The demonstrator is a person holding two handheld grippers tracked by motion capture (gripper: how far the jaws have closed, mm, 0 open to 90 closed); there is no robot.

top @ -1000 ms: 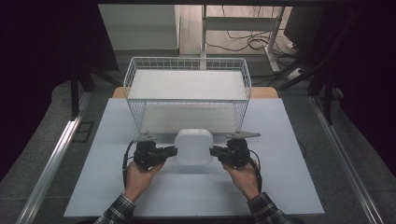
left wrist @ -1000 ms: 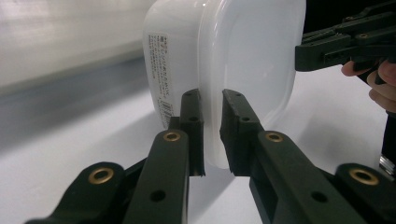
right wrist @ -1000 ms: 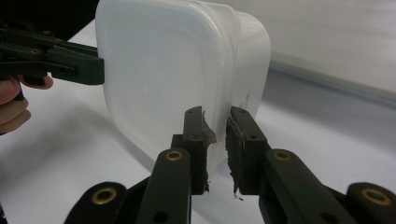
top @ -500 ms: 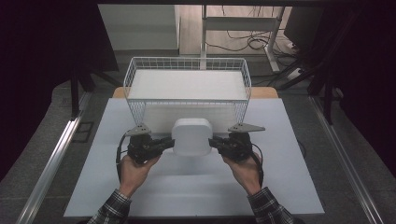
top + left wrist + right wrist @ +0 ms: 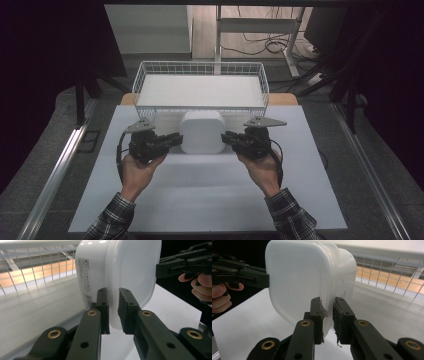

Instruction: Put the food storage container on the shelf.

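— Where's the white container (image 5: 201, 131) right now?

— Up off the desk (image 5: 200, 195), held between the two grippers, just in front of the wire basket's (image 5: 200, 87) near wall. It's tipped so its lid faces the person and its base faces the basket.

— Who's got hold of it?

— Both. The left gripper (image 5: 167, 141) pinches the rim on the container's left edge; in the left gripper view its jaws are clenched on the lid's lip (image 5: 113, 312), with the printed label on the tub's side just beyond. The right gripper (image 5: 231, 139) does the same on the opposite edge, and in the right gripper view its jaws are closed on the rim (image 5: 327, 315).

— And the basket?

— It sits at the far side of the desk, behind the container, with a pale flat sheet inside it. The container's top reaches about to the foot of the basket's near wall in the high view, but I can't tell whether they touch.

— The hands?

— Both come in on the near side of the container, plaid sleeves showing, one on each side.
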